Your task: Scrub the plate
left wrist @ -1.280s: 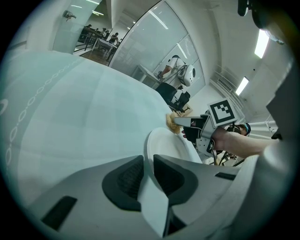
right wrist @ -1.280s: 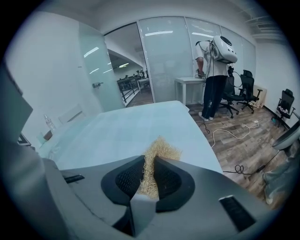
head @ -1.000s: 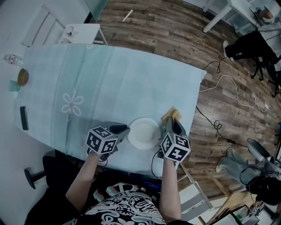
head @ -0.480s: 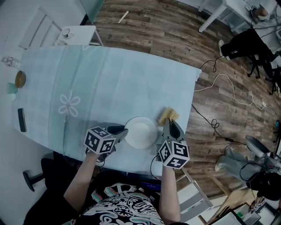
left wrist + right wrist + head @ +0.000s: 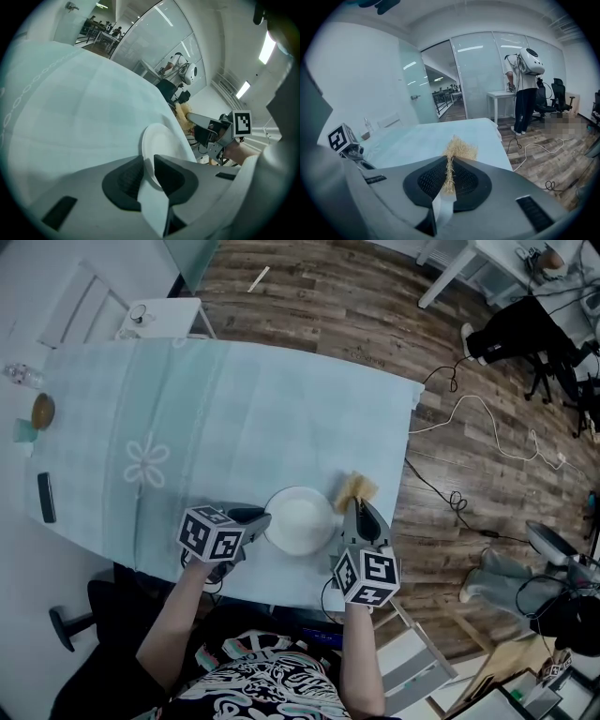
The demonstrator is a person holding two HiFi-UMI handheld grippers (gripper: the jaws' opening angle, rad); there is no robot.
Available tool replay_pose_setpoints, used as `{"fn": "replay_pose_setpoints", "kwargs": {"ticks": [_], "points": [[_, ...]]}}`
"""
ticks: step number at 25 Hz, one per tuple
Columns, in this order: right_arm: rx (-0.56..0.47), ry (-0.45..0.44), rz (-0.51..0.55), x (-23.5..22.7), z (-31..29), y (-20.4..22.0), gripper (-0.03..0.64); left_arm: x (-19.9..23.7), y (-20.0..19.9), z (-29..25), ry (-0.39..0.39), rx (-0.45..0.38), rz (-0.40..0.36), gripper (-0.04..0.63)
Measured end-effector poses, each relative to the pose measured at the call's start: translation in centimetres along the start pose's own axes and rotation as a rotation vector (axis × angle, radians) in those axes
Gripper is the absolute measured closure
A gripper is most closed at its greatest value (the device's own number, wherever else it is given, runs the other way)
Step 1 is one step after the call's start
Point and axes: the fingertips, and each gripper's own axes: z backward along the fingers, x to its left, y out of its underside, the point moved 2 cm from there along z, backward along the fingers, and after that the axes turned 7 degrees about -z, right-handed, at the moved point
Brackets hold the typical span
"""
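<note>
A white plate lies on the pale blue tablecloth near the front edge. My left gripper is at its left rim. In the left gripper view the plate has its rim between the two pads, and the left gripper is closing on it with both pads touching. My right gripper is just right of the plate, shut on a tan fibrous scrubber. The scrubber sticks out past the right gripper and is apart from the plate.
A dark phone, a cup, a brown round item and a bottle sit at the table's far left. A white chair stands behind. Cables trail over the wooden floor. A person stands by the glass wall.
My right gripper has drawn back slightly toward me with the scrubber. The plate and the left gripper keep their places on the table.
</note>
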Motion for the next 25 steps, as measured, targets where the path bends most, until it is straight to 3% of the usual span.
{"fn": "replay_pose_setpoints", "kwargs": {"ticks": [6,15,25], "points": [[0.001,-0.011,0.010,0.1,1.2,0.8,0.589,-0.3,0.7,-0.2,-0.018,0.021,-0.032,0.540],[0.018,-0.035,0.009,0.4,2.4,2.0,0.589,-0.6,0.8,-0.4,-0.027,0.020,-0.013,0.546],[0.047,-0.121,0.021,1.8,2.7,2.5,0.590,-0.4,0.7,0.0,-0.076,0.000,-0.037,0.543]]}}
